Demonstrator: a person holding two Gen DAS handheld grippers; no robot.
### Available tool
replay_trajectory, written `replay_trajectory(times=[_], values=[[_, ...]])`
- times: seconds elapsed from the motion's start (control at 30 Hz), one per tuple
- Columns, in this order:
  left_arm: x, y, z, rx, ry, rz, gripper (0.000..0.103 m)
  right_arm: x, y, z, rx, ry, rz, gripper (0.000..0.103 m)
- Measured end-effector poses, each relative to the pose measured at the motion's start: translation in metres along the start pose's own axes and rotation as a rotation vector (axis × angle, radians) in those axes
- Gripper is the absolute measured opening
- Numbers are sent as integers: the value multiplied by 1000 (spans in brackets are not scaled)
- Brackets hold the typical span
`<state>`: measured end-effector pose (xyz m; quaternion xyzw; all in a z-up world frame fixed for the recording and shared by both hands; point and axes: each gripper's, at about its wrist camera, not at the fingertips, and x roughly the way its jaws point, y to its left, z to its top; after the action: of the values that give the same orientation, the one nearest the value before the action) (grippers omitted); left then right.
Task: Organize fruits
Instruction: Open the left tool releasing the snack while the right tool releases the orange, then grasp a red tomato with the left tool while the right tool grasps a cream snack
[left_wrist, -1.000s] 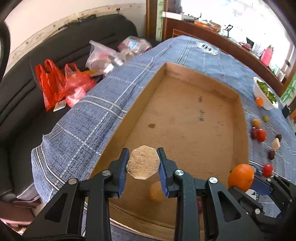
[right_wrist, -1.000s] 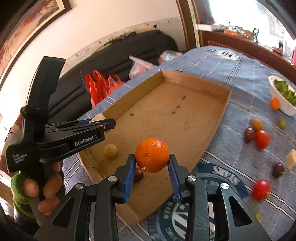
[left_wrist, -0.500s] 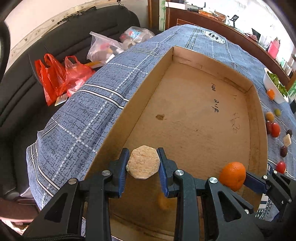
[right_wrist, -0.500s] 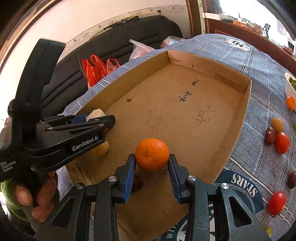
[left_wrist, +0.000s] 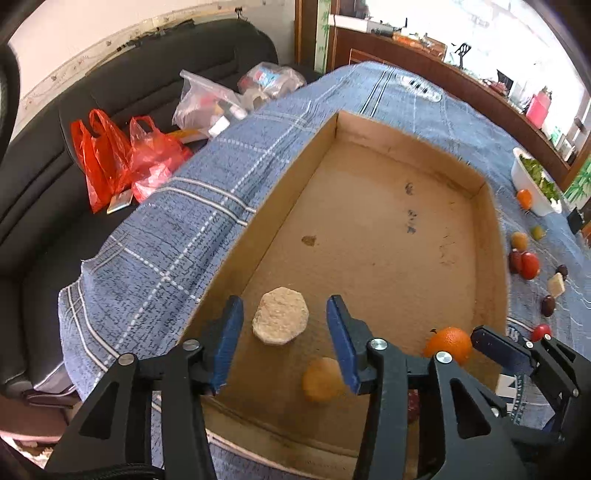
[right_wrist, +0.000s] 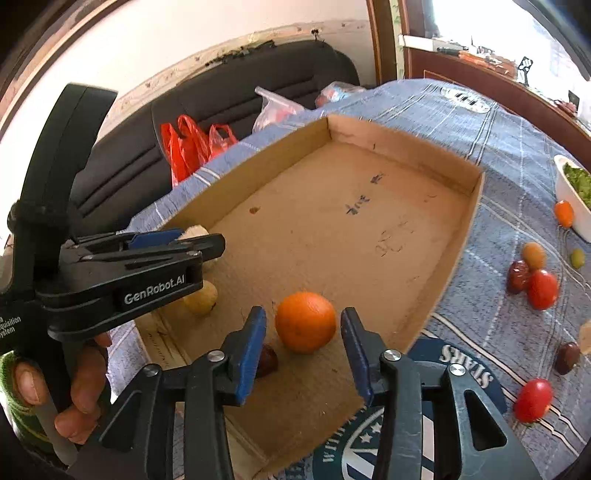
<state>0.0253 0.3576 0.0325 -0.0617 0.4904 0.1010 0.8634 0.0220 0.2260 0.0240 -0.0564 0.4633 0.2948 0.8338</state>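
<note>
Both grippers are caught mid-release over the cardboard tray (left_wrist: 491, 236). The left gripper (left_wrist: 284, 328) is seen with its jaws opening, and the pale flat octagonal piece (left_wrist: 280, 315) sits loose in the gap, with clear space on either side, so it's not being pinched. Whether it's already resting on the tray floor can't be told. A yellowish round fruit (left_wrist: 321, 378) is found just past it at about 5 o'clock, partly hidden by the right-hand finger.

The right gripper (right_wrist: 303, 339) is opening too, with the orange (right_wrist: 306, 322) between the blue pads but untouched by either. A dark reddish fruit (right_wrist: 266, 361) is tucked behind the left finger at roughly 8 o'clock of the orange, and the yellowish fruit is spotted further out at 9 o'clock.

Out on the blue plaid tablecloth (right_wrist: 509, 155), well clear of the tray at around 3 o'clock, red, orange and dark small fruits (right_wrist: 541, 290) are scattered, with a white dish of greens (right_wrist: 570, 197) beyond them. Red plastic bags (left_wrist: 110, 158) are left on the black sofa (left_wrist: 44, 206).
</note>
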Motion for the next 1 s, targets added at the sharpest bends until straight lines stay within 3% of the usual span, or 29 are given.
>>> replay_trajectory(times=[0.37,0.7,1.0], values=[[-42,-19,-7,10,-62,-66,46,-70,-40,-32,139,-120,56,45],[-61,-67,-21,96,-63,-129,46,-120,-90,-83,266,-167,-10,47],[-73,-108,-35,179,-51,-176,46,-139,-120,-117,354,-181,-60,47]])
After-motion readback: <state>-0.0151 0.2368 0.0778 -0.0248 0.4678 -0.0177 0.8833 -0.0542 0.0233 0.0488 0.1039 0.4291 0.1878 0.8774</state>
